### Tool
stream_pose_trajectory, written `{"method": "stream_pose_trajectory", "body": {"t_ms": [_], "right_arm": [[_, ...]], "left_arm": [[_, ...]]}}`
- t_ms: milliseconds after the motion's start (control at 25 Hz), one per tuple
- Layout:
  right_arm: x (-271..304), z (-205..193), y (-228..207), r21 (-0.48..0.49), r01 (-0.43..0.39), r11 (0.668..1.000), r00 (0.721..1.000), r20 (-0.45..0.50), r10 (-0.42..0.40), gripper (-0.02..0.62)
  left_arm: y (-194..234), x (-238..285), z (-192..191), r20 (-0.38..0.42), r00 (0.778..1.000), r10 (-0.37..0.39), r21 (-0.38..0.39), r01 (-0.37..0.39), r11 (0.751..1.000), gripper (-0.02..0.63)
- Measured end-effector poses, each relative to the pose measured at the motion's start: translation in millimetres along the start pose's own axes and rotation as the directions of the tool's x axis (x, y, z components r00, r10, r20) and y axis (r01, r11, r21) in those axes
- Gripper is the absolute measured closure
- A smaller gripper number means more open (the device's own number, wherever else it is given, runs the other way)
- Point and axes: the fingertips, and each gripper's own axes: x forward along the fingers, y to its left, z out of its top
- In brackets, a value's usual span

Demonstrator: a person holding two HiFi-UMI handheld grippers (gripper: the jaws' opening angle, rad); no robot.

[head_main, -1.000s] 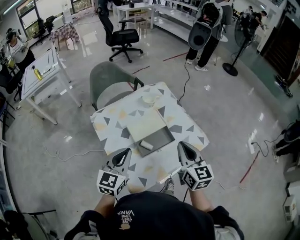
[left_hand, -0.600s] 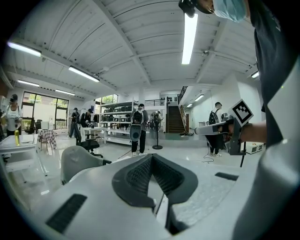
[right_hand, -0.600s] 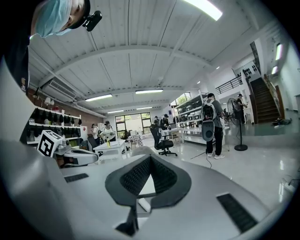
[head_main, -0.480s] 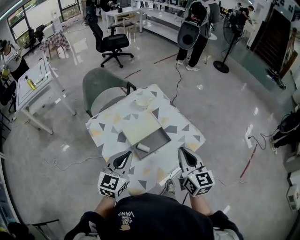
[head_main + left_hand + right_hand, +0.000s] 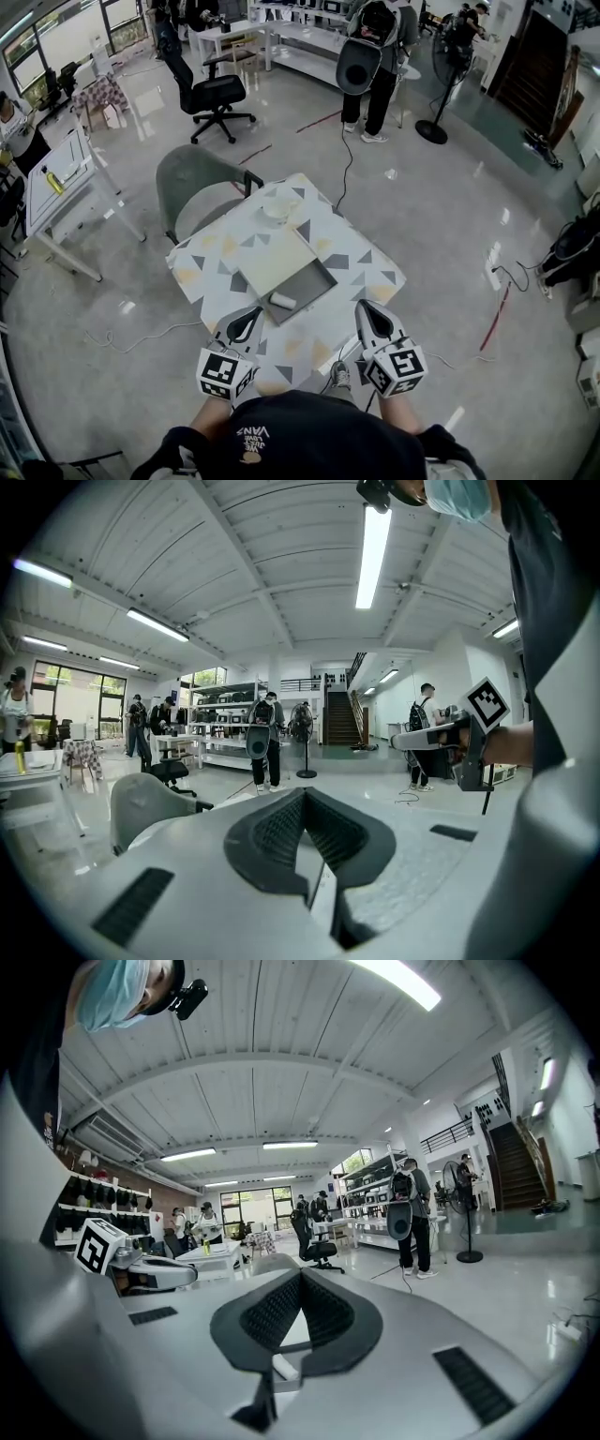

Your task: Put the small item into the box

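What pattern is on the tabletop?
The tabletop is white with grey and pale yellow triangles; the head view shows it best.

A black cap [image 5: 305, 439] with pale lettering is worn; dark sleeves [image 5: 174, 450] are seen beside it; ahead of the cap, the pale grey left gripper [image 5: 249, 317] and right gripper [image 5: 366, 311] bear black-and-white marker cubes [image 5: 223, 372].

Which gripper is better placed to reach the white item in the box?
Left, probably. The white item lies in the near-left corner of the box, closer to the left gripper than to the right gripper. Both grippers are shut, empty and short of the box.
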Motion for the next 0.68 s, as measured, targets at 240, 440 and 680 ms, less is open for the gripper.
{"method": "stream_pose_trajectory", "body": {"t_ms": [240, 440, 680], "right_arm": [[0, 0, -4, -0.003, 0.004, 1.000, 1.000, -0.002, -0.004, 0.595], [0, 1, -8, -0.007, 0.001, 1.000, 1.000, -0.010, -0.001, 0.595], [1, 2, -15, -0.011, -0.006, 1.000, 1.000, -0.014, 0.006, 0.595]], "left_arm": [[-2, 4, -1, -0.002, 1.000, 0.000, -0.003, 0.000, 1.000, 0.600], [-5, 7, 0, -0.004, 1.000, 0.006, -0.008, -0.006, 1.000, 0.600], [-8, 13, 0, -0.012, 1.000, 0.020, -0.003, -0.020, 1.000, 0.600]]}}
